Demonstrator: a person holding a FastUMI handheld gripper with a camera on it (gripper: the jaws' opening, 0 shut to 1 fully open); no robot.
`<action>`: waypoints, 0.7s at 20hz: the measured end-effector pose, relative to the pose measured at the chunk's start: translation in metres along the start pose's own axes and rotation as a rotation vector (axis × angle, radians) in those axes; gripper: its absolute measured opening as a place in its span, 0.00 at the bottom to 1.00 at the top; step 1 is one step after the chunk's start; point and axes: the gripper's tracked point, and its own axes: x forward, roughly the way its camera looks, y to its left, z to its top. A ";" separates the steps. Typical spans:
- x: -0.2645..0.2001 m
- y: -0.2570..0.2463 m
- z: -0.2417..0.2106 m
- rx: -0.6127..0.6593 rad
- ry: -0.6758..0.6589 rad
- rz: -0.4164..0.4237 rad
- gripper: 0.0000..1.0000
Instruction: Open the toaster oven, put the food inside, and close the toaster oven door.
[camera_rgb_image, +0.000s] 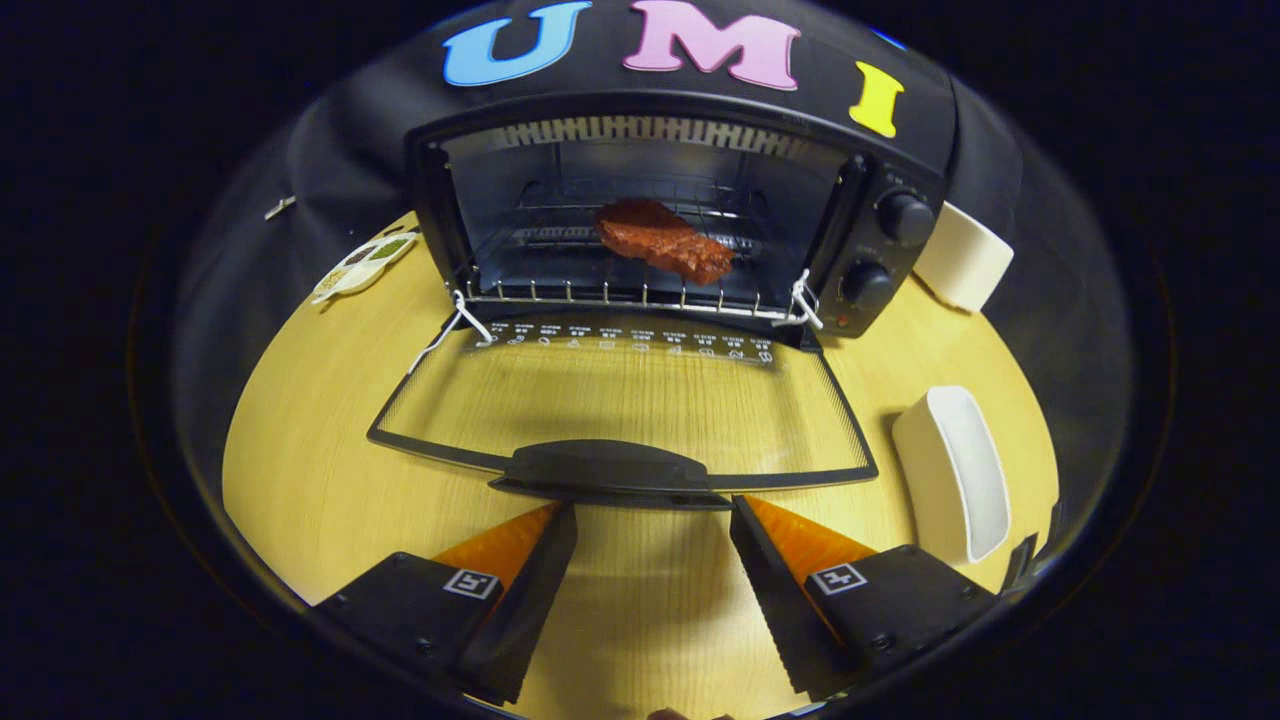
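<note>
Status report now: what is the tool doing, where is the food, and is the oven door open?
Tool open, holding nothing, just short of door handle. Meat on rack inside toaster oven. Door folded down flat, not yet closed. Nothing blocking handle.

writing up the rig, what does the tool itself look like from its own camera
The tool has two wedge-shaped fingers that taper toward their tips, with ribbed inner faces. Each sits on a blocky black mount with visible screws and a small square black-and-white marker on top. No cables visible.
</note>
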 end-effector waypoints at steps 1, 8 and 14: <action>-0.006 0.001 0.005 -0.019 -0.016 -0.002 0.96; -0.040 -0.008 0.069 -0.014 -0.159 0.038 0.98; -0.048 -0.012 0.138 0.034 -0.267 0.053 0.98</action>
